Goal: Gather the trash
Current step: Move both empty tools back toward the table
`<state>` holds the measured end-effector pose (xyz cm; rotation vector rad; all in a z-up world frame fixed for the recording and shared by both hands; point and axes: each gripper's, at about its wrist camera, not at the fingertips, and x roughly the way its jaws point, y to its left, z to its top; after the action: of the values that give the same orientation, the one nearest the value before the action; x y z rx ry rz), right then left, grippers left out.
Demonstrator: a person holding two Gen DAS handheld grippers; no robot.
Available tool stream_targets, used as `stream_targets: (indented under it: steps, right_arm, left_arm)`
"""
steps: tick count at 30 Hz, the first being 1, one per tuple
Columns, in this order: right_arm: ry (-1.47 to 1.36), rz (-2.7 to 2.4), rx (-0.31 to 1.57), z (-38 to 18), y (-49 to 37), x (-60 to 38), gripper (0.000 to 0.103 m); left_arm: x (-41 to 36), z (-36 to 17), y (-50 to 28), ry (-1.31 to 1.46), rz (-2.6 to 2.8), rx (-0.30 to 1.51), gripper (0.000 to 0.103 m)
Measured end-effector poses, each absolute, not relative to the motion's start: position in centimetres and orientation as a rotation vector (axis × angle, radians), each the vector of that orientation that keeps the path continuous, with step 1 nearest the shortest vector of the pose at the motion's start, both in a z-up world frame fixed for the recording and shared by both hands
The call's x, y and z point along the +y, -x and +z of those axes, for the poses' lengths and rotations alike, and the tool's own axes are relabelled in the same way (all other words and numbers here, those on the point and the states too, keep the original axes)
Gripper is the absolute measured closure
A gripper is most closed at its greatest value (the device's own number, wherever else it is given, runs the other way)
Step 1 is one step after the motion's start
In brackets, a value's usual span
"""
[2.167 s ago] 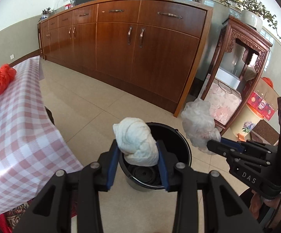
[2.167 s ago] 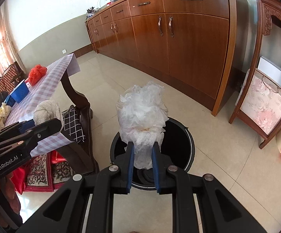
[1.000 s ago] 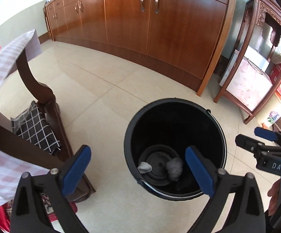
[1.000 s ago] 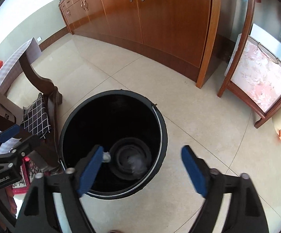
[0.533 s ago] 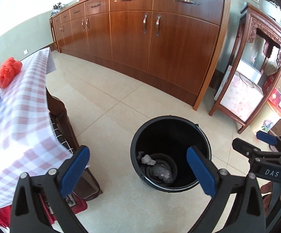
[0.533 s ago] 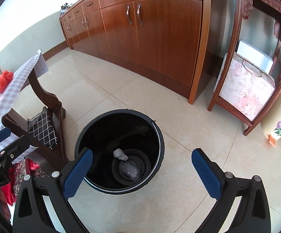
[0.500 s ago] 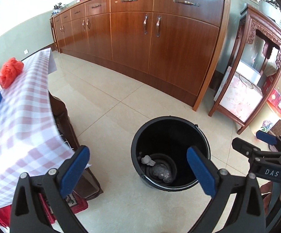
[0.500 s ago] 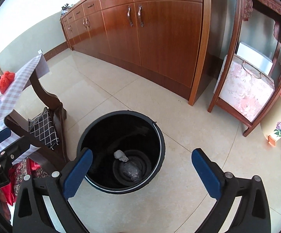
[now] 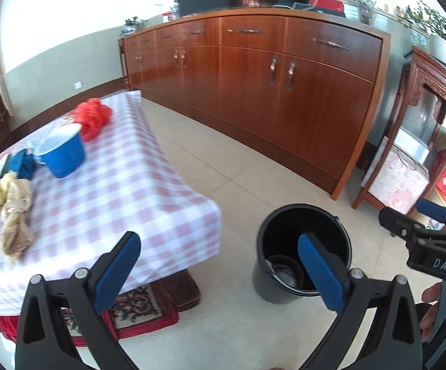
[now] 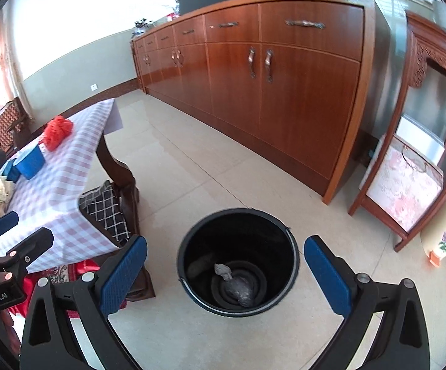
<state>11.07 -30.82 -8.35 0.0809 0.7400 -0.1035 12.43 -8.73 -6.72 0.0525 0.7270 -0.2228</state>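
Standing on floor: black bucket point(image 10: 238, 259), beside the bench point(image 9: 124, 185).
Trash: two wads point(image 10: 238, 283) at bucket bottom.
Left tool point(image 9: 216, 269): jaws fully spread, empty.
Right tool point(image 10: 223, 274): jaws just opened wide, nothing between them.
Bench load: red bundle point(image 9: 93, 117), blue cup point(image 9: 62, 154).

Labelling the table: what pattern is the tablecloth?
Pink-and-white check on the tablecloth; clearest in the left wrist view.

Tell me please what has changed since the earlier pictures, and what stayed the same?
Both wads were let go into the black bucket. The left gripper and right gripper now stand open and empty, raised away from it. The bucket and the checked table stayed put.
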Motion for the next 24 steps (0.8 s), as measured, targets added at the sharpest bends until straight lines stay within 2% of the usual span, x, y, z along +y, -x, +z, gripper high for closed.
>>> stream_targets:
  steps: [13,16,24]
  right_arm:
    - [-0.037,0.139,0.620,-5.4,-13.0,-18.7,0.000]
    - [-0.006,0.202,0.577,-5.2,-13.1,-15.2,0.000]
    - [0.071,0.404,0.635,-5.5,-14.2,-5.3,0.000]
  left_arm:
    - [3.6,-3.9,-8.8,0.026,0.071,0.576,0.000]
    - [7.2,-4.0,-8.1,0.074,0.131,0.592,0.000]
    - [15.4,-5.2,-5.9,0.123,0.305,0.618,0.000]
